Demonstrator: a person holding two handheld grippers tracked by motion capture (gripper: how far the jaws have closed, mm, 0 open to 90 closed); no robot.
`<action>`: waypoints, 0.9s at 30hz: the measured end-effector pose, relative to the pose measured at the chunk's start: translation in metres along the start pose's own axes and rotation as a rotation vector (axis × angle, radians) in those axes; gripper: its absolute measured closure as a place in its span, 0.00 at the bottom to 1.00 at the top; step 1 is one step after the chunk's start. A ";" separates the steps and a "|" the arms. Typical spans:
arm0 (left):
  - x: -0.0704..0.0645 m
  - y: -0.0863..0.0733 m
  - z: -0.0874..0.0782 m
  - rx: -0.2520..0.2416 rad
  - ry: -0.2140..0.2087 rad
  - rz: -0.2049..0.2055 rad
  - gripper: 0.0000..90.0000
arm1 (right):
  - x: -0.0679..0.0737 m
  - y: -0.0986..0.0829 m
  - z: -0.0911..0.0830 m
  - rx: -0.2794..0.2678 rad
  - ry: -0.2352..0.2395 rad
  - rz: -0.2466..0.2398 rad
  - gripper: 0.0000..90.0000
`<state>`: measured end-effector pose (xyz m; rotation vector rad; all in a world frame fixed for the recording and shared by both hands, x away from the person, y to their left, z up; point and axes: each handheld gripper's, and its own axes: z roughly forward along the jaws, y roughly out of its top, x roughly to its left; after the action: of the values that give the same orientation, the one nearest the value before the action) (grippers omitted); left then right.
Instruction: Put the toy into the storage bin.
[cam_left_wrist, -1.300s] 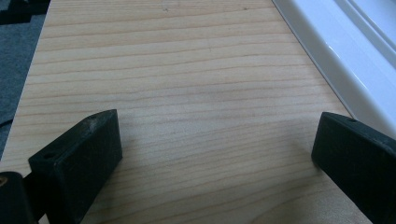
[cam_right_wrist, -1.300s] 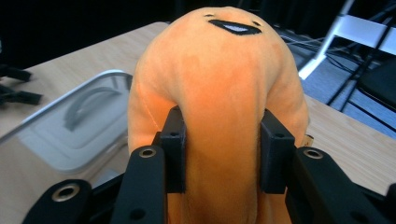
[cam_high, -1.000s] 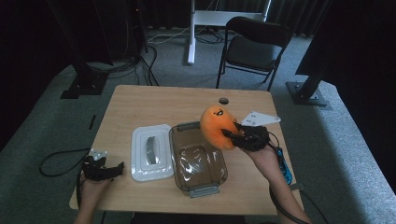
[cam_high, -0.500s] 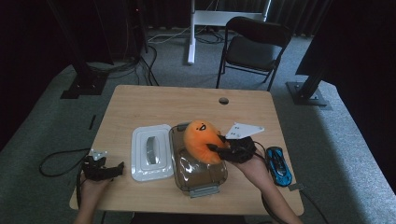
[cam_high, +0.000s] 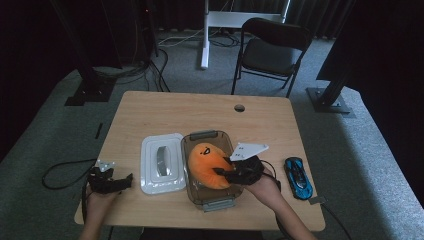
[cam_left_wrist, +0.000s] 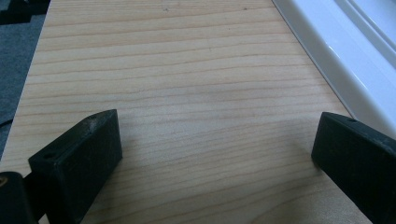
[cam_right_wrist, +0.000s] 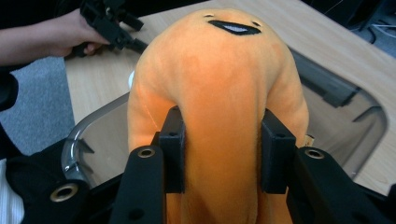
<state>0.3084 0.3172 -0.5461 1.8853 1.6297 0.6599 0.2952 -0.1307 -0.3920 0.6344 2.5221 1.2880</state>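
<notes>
An orange plush toy (cam_high: 209, 163) with a black smiling mouth lies inside a clear rectangular container (cam_high: 197, 195) at the table's front middle. My right gripper (cam_high: 228, 168) is shut on the plush, its jaws squeezing the soft body (cam_right_wrist: 224, 116) from both sides. The container's white lid (cam_high: 161, 163) rests flat on the table just left of the container. Near the front left corner, my left gripper (cam_high: 126, 180) is open above bare wood, with the lid's edge (cam_left_wrist: 336, 51) beside its right jaw.
A blue toy car (cam_high: 298, 177) sits at the table's right front. A cable hole (cam_high: 239, 107) marks the far side of the table (cam_high: 200, 112). A black chair (cam_high: 272, 50) stands beyond the table. The other hand and its gripper (cam_right_wrist: 109, 23) appear in the right gripper view.
My right gripper has carried the plush leftward and down from above the table's right side into the container. The left gripper has stayed put.
</notes>
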 end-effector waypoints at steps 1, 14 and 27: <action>0.000 0.000 0.000 0.000 0.000 0.000 0.02 | 0.001 -0.001 0.002 0.005 0.004 -0.001 0.67; 0.000 0.000 0.000 0.000 0.000 0.000 0.02 | 0.004 -0.014 0.015 0.079 0.057 0.006 0.66; 0.000 0.000 0.000 0.000 0.000 0.000 0.02 | -0.001 -0.019 0.026 0.132 0.088 0.020 0.63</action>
<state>0.3084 0.3172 -0.5461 1.8851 1.6298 0.6599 0.3010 -0.1226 -0.4224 0.6460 2.6961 1.1884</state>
